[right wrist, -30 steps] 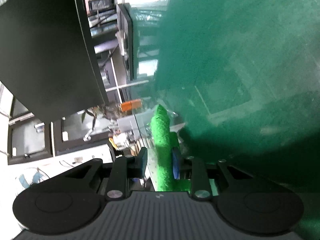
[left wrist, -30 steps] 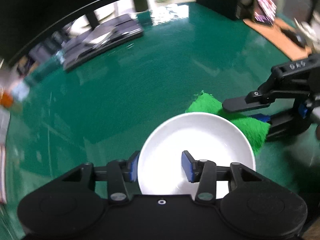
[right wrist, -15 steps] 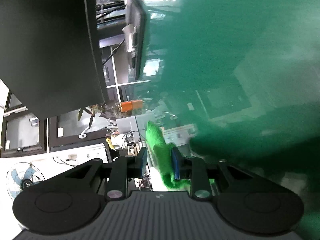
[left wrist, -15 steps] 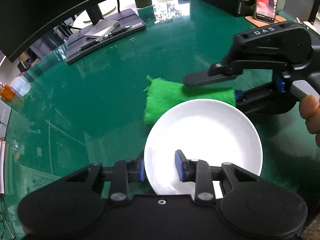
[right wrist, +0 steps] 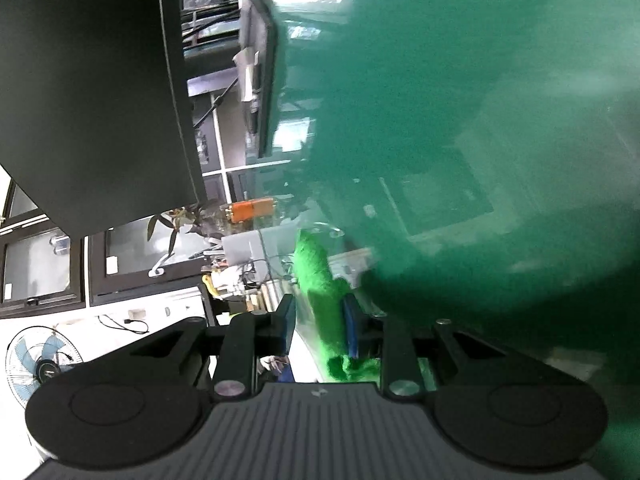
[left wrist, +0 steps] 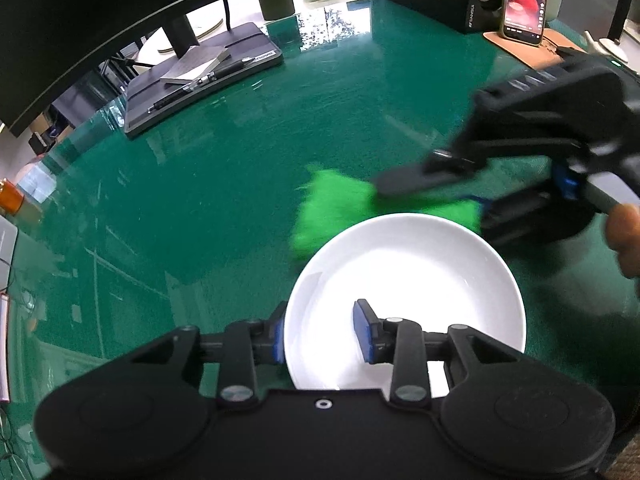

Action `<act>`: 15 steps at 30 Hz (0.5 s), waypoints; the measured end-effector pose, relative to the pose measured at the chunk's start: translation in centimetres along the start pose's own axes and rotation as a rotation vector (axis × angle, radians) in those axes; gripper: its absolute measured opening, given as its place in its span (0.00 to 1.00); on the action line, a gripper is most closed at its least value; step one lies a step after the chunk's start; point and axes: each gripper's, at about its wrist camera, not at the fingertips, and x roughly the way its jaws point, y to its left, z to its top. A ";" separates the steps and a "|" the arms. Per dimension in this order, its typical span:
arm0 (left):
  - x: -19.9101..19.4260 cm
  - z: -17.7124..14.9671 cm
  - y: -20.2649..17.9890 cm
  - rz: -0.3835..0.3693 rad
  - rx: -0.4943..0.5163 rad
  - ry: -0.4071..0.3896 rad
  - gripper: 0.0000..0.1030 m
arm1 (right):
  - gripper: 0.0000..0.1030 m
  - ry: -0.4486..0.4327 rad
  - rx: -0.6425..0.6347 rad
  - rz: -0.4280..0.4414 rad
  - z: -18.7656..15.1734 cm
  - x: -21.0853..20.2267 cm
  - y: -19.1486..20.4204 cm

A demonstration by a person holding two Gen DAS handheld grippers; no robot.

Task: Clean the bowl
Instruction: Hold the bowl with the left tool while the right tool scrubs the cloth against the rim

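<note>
At the far left of the left wrist view the green tabletop point(left wrist: 224, 184) runs out toward a dark flat case point(left wrist: 200, 80) with a notebook and pens lying on it, well apart from everything else. Nearer the camera, the left gripper point(left wrist: 320, 330) straddles the near-left rim of the white bowl point(left wrist: 404, 280): its left pad sits against the outside of the rim, its right pad stands inside the bowl, over the white inner wall. The jaws are opening a little at this moment, with the rim between them; the outer pad is touching the rim, and whether the inner pad presses on the wall cannot be told for sure. The bowl sits on the tabletop, upright.

Just beyond the bowl's far rim lies a bright green cloth point(left wrist: 340, 204), blurred, its near edge hidden behind the rim. To the right of it the right gripper point(left wrist: 460, 196) comes in from the side, one finger above the cloth and one below, narrowly parted and clamped on it. A hand point(left wrist: 624, 236) shows at the right edge behind that gripper. Far right, at the back, a phone point(left wrist: 524, 0) leans upright with its screen lit.

In the right wrist view the scene is turned sideways; the cloth point(right wrist: 324, 300) runs between the two pads of the right gripper point(right wrist: 318, 328), lying against the right pad, with the tabletop point(right wrist: 480, 120) filling the right side
</note>
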 end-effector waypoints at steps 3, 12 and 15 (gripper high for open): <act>0.0 0.0 0.0 -0.006 0.001 -0.002 0.33 | 0.25 0.000 -0.008 0.007 0.0 0.0 0.4; 0.4 0.8 0.0 -0.011 0.028 -0.002 0.35 | 0.11 -0.024 0.091 0.048 -0.8 -3.9 -2.1; 0.5 0.8 -0.1 -0.006 0.034 -0.004 0.35 | 0.10 -0.029 0.103 0.055 -0.1 -2.2 -1.7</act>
